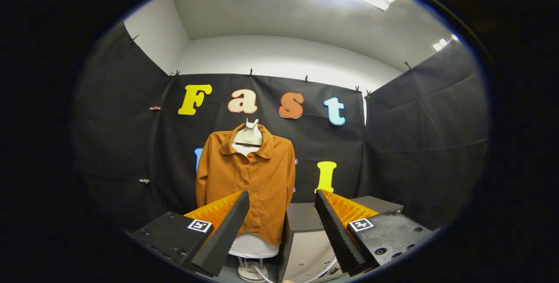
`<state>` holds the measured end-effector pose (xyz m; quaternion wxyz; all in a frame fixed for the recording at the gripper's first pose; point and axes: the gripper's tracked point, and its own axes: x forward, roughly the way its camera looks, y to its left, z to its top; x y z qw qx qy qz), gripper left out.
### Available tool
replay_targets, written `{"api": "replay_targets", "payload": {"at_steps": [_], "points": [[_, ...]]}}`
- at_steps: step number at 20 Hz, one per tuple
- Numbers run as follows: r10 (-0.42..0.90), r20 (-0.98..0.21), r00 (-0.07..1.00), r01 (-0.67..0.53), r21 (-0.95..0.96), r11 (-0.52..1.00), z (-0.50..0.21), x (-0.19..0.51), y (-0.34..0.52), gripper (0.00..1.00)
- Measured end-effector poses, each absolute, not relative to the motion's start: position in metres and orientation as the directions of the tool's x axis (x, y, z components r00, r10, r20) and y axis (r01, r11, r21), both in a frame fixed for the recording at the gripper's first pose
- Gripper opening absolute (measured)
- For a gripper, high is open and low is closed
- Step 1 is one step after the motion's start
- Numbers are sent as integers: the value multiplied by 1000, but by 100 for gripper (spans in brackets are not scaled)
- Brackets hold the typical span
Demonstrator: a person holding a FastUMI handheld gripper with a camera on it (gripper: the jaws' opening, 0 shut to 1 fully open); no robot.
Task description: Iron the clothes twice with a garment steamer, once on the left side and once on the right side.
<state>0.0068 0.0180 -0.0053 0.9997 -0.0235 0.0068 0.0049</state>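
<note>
Now holding the tool (282, 202) with its two fingers spread wide and nothing between them. No steamer in the grip yet.

Straight ahead, past the fingertips: the brown shirt (246, 182), hanging on a pale dress form (248, 135) in front of the black booth wall. Buttoned down the middle, collar at the top, sleeves hanging at the sides. Long way of the shirt runs up and down, so passes down the left half and the right half would run top to bottom too. Sits a bit nearer the left finger than the right finger.

To the right of the shirt and lower down: a grey counter (321, 217), its top bare where it can be seen. Under the shirt: the white round stand (252, 270) of the dress form, with thin clear tubes (325, 270) curling beside it, perhaps part of the steamer, hard to say.

No brand or label to read on the shirt. Small black and white square tags (200, 225) on the tool, a pattern, not words.

Looks like the very start: steamer to be found and picked up first.
</note>
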Motion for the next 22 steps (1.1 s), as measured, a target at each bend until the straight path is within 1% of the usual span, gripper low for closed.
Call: {"api": "replay_targets", "payload": {"at_steps": [3, 6, 10, 14, 17, 20, 22], "points": [[-2, -18, 1000, 1, -51, 999, -8, 9, 19, 98], [-40, -30, 999, 38, -59, 998, -13, 13, 9, 98], [-123, -42, 992, 119, -90, 989, -18, 26, -23, 98], [-156, -79, 985, 145, -122, 982, -29, 61, -62, 98], [-121, -112, 986, 105, -136, 985, -45, 106, -88, 98], [-77, -170, 982, 48, -172, 984, -72, 161, -121, 98], [-35, -202, 979, 3, -154, 988, -89, 195, -134, 98]]}}
